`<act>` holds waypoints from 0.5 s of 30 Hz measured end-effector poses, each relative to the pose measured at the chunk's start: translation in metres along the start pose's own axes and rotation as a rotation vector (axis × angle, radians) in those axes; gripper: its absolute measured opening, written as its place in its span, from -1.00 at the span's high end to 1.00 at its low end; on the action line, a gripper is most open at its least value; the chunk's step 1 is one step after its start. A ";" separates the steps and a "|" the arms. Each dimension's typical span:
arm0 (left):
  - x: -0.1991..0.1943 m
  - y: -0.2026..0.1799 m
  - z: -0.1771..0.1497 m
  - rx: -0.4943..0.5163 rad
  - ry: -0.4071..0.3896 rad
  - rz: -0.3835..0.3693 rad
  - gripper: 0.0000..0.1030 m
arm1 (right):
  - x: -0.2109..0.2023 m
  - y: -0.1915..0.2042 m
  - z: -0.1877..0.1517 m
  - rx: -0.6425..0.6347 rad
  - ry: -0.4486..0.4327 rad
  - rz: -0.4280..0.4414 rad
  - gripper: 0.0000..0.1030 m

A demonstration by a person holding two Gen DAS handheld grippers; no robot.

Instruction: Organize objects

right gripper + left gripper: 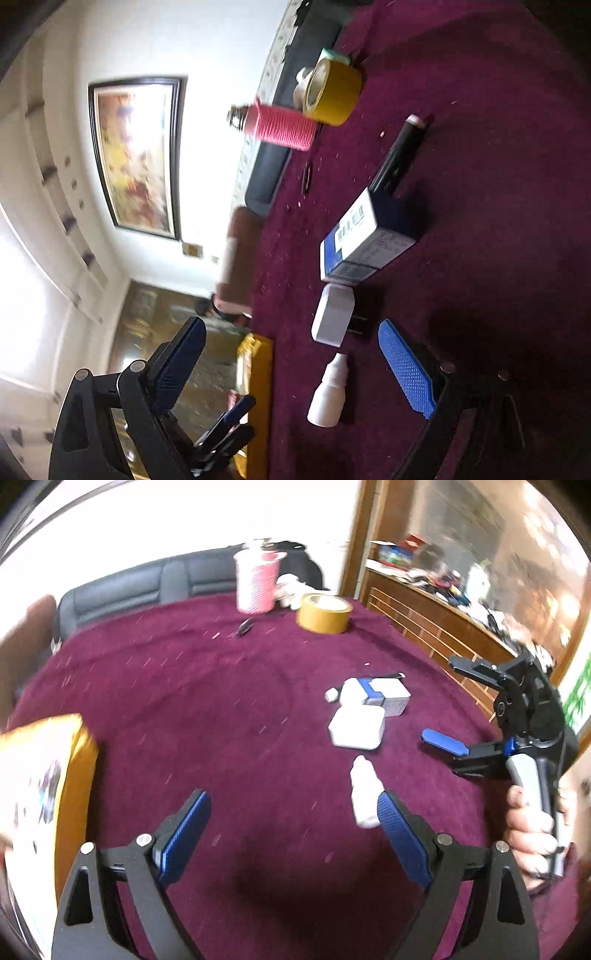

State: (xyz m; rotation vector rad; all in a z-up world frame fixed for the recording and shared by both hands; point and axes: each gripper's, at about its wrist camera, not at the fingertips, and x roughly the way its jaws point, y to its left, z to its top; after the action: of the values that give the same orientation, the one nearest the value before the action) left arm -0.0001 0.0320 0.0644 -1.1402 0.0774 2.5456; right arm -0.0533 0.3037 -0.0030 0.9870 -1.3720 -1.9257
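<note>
Hovering above the maroon tabletop (229, 701), the left claw (293, 812) gapes empty beside a white dropper bottle (364, 794). The right claw (291, 332) is likewise spread wide, near a white charger (332, 314) and blue-white box (365, 232).

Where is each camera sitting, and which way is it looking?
Left wrist view: sits on the left gripper, looking level across the purple table toward the tape roll; shows its own open fingers, plus the right gripper and the hand holding it.
Right wrist view: sits on the right gripper, rolled sideways, so the table stands up on the right and the wall is left; shows its own open fingers and the left gripper low down.
Both see the dropper bottle, white charger, blue-white box, tape roll and pink spool.
</note>
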 end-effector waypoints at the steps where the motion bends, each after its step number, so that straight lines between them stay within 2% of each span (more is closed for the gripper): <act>1: 0.009 -0.007 0.006 0.026 0.003 0.006 -0.75 | -0.003 -0.001 0.000 0.007 -0.015 -0.001 -0.89; 7: 0.063 -0.043 0.036 0.119 0.028 -0.039 -0.75 | -0.005 0.000 0.000 0.001 -0.019 -0.021 -0.89; 10: 0.090 -0.056 0.045 0.154 0.053 -0.033 -0.75 | -0.008 -0.005 -0.001 0.002 -0.014 -0.020 -0.89; 13: 0.113 -0.061 0.051 0.157 0.088 -0.019 -0.74 | -0.007 -0.006 0.001 0.005 -0.009 -0.014 -0.89; 15: 0.126 -0.061 0.051 0.140 0.140 -0.021 -0.71 | -0.007 -0.008 0.004 0.004 -0.006 -0.016 -0.89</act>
State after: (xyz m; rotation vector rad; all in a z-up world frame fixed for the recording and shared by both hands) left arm -0.0939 0.1354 0.0123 -1.2552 0.2726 2.3965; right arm -0.0532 0.3137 -0.0078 0.9975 -1.3762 -1.9398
